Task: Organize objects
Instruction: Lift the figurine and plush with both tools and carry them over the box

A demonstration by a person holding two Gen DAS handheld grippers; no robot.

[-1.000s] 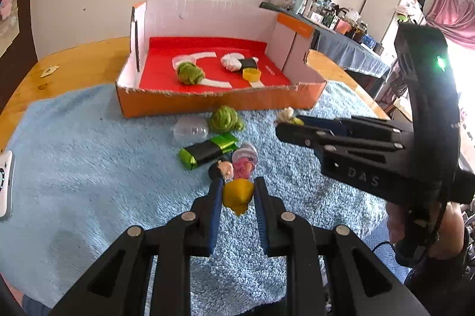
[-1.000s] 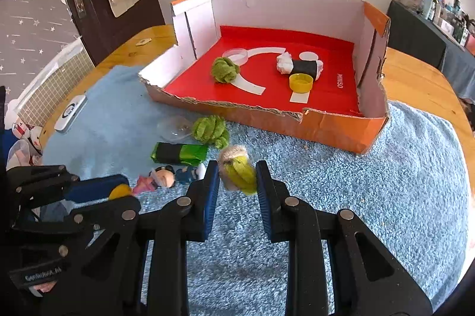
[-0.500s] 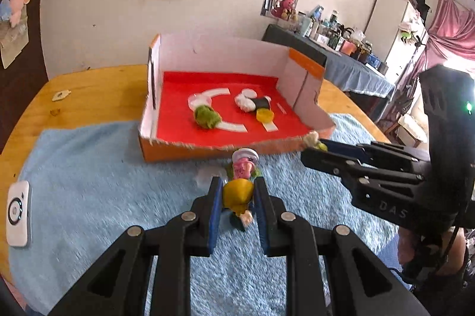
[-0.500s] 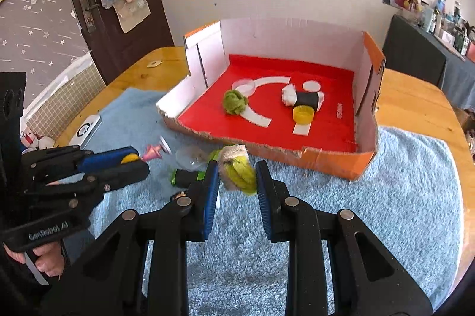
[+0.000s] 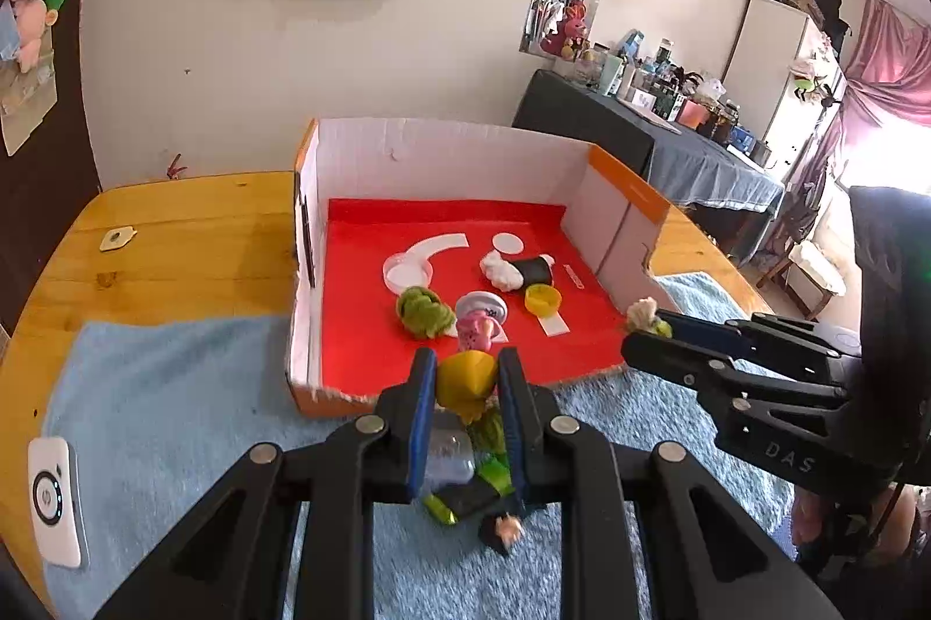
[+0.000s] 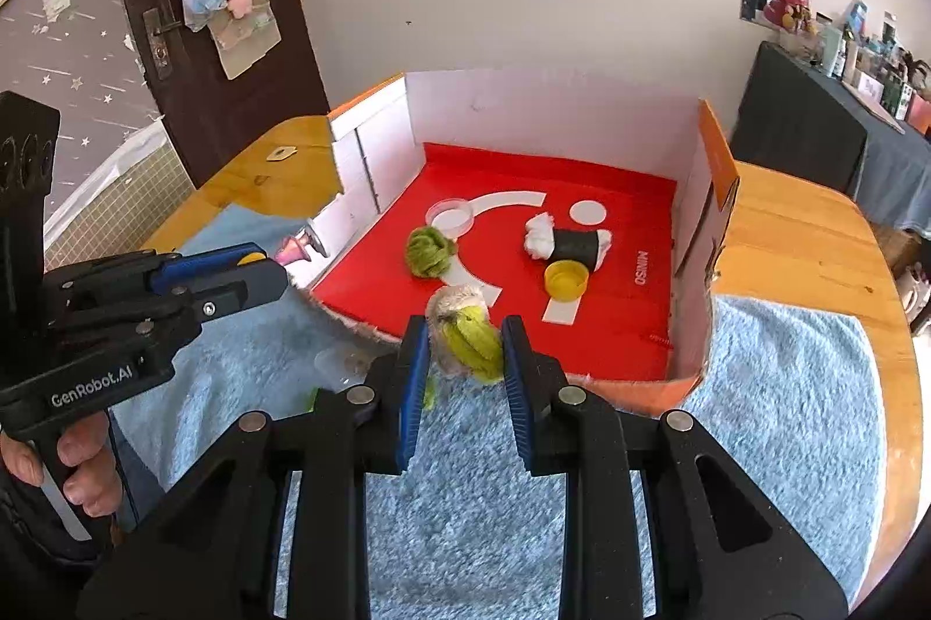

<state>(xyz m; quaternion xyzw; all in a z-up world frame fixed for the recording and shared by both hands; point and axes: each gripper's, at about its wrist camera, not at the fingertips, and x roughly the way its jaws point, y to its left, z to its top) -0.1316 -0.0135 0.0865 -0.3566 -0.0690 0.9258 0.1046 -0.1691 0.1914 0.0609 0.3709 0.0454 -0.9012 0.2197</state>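
My left gripper [image 5: 465, 375] is shut on a small figure [image 5: 472, 358] with a yellow base, pink body and white cap, held in the air above the near edge of the cardboard box [image 5: 442, 142]. The same figure's pink end [image 6: 299, 247] pokes out of that gripper [image 6: 256, 265] in the right wrist view. My right gripper [image 6: 462, 346] is shut on a yellow-green fuzzy toy [image 6: 465, 337], also seen at the right [image 5: 646, 317]. Inside the box on its red floor lie a green yarn ball [image 5: 423, 310], a black-and-white roll [image 5: 518, 270] and a yellow cap [image 5: 542, 300].
A blue towel [image 5: 174, 387] covers the wooden table [image 5: 174, 236]. On it below the left gripper lie a clear lid [image 5: 448, 451], a green-black packet [image 5: 465, 495] and a small doll [image 5: 503, 527]. A white device [image 5: 55, 498] sits at the left edge.
Both grippers have risen off the towel with their toys and moved toward the box. The items left on the towel now sit lower in both views.
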